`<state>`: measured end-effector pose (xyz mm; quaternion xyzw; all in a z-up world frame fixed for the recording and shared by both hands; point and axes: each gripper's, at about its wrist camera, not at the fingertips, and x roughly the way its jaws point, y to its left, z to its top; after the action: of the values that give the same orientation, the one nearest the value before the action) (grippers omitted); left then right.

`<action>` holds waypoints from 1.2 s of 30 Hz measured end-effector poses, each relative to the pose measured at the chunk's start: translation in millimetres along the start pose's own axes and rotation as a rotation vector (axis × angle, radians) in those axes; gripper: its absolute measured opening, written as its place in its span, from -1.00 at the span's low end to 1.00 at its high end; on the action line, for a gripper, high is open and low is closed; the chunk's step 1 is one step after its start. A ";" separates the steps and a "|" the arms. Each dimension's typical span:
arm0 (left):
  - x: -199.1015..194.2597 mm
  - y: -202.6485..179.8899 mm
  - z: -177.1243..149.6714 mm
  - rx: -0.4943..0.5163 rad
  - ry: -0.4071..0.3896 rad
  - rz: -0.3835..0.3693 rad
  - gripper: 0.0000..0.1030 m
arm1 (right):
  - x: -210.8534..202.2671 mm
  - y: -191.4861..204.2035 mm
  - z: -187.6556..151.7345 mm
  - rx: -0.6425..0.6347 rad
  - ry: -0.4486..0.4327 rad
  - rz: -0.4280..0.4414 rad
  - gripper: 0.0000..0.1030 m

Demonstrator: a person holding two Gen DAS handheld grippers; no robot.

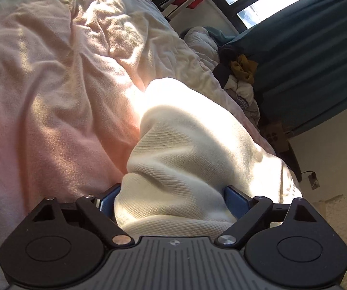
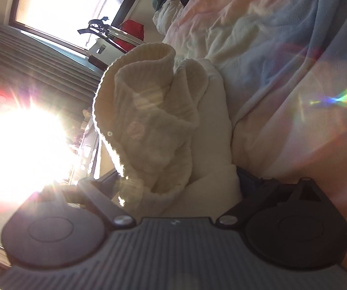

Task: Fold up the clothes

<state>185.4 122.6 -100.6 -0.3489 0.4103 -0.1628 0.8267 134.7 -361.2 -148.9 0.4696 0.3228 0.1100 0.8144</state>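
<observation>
I count one cream ribbed knit garment, two grippers, and one heap of unsorted clothes at the far end of the bed.

Left gripper: in my left wrist view its two blue-padded fingers stand wide apart, with a thick bunch of the cream garment filling the whole gap between them. The cloth meets both pads, but I cannot tell whether they press on it or merely flank it.

Right gripper: in my right wrist view only one blue finger shows clearly; the other is lost in sun glare. The jaws are spread wide, and the garment is bunched between them, its ribbed cuff or hem rolled into a tube that stands up ahead of the gripper. Whether the pads clamp it I cannot tell.

Position of the garment: it lies across a pale pink blanket on the bed, spanning from one gripper to the other, partly lifted at each end.

Surface and room: the bedding is rumpled, pink with a pale blue patch in the right view. Beyond the bed I see a bright window, a teal curtain, a red object beside a dark metal frame, and low sun flaring strongly into the right camera.
</observation>
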 end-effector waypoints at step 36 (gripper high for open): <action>-2.7 -246.1 -109.2 -0.022 0.098 -0.395 -0.13 | -305.3 9.7 38.3 0.076 -0.455 0.116 -0.09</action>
<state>101.5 -97.4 30.0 -0.4232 0.3755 -0.3340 0.7538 -74.4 -529.8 1.5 0.5306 0.1074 0.0359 0.8400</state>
